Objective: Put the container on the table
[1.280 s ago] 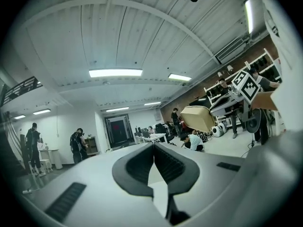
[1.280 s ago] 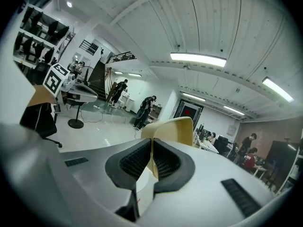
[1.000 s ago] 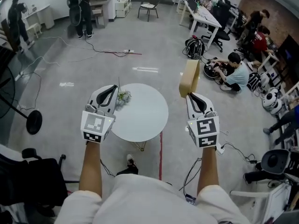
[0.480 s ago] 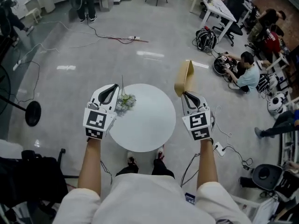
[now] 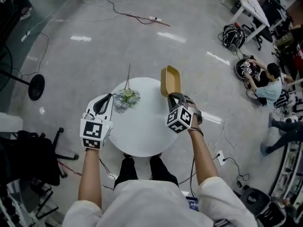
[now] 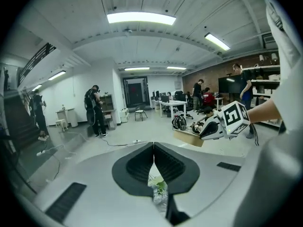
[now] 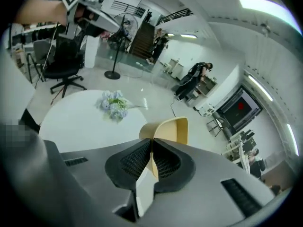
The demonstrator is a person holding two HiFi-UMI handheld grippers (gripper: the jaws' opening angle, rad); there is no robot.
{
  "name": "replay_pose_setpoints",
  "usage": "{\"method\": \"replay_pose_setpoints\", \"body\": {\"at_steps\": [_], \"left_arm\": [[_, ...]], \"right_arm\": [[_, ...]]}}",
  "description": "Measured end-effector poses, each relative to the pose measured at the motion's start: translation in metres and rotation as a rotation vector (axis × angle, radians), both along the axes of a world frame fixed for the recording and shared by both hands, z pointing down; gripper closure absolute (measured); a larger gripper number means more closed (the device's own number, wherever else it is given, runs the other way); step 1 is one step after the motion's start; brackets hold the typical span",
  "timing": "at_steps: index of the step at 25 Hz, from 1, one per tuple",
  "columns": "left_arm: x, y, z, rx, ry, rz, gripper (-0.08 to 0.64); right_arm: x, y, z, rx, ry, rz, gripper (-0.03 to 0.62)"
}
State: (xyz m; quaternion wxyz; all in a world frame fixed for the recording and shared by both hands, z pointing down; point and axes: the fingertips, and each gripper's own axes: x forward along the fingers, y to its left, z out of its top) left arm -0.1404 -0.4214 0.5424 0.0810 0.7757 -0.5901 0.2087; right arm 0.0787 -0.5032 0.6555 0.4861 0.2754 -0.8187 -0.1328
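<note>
A tan, open-topped container [image 5: 170, 81] hangs tilted over the far right part of the round white table [image 5: 142, 134]. My right gripper [image 5: 173, 97] is shut on its near wall. In the right gripper view the thin wall [image 7: 152, 167] runs between the jaws, and the container's mouth [image 7: 173, 129] opens beyond them. My left gripper [image 5: 106, 101] is over the table's left edge, shut with nothing in it. In its own view its jaws [image 6: 154, 162] meet, and the right gripper [image 6: 215, 127] with the container [image 6: 188, 137] shows at the right.
A small bunch of pale flowers [image 5: 125, 98] lies on the table's far left, just right of my left gripper. A black office chair [image 5: 28, 162] and a fan stand [image 5: 36, 86] are at the left. Cables cross the floor. People [image 5: 270, 82] sit at the far right.
Both grippers have come down towards the table. The right one has carried the container inward from beside the table to above its far right part, turning as it went.
</note>
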Motion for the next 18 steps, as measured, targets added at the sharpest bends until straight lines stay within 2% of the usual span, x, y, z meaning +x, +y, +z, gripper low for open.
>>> {"method": "replay_pose_setpoints", "body": {"at_steps": [5, 10, 15, 18], "left_arm": [[-0.015, 0.003, 0.054, -0.092, -0.007, -0.089, 0.54], [-0.018, 0.007, 0.083, -0.156, -0.01, -0.126, 0.54], [-0.024, 0.004, 0.091, -0.18, 0.006, -0.131, 0.54], [-0.021, 0.004, 0.091, -0.183, 0.009, -0.107, 0.54]], "right_arm": [[-0.027, -0.023, 0.079, -0.021, 0.106, -0.111, 0.558], [-0.048, -0.032, 0.132, -0.062, 0.164, -0.18, 0.557], [-0.065, -0.026, 0.159, -0.125, 0.171, -0.186, 0.551], [-0.068, -0.019, 0.168, -0.154, 0.175, -0.175, 0.521]]}}
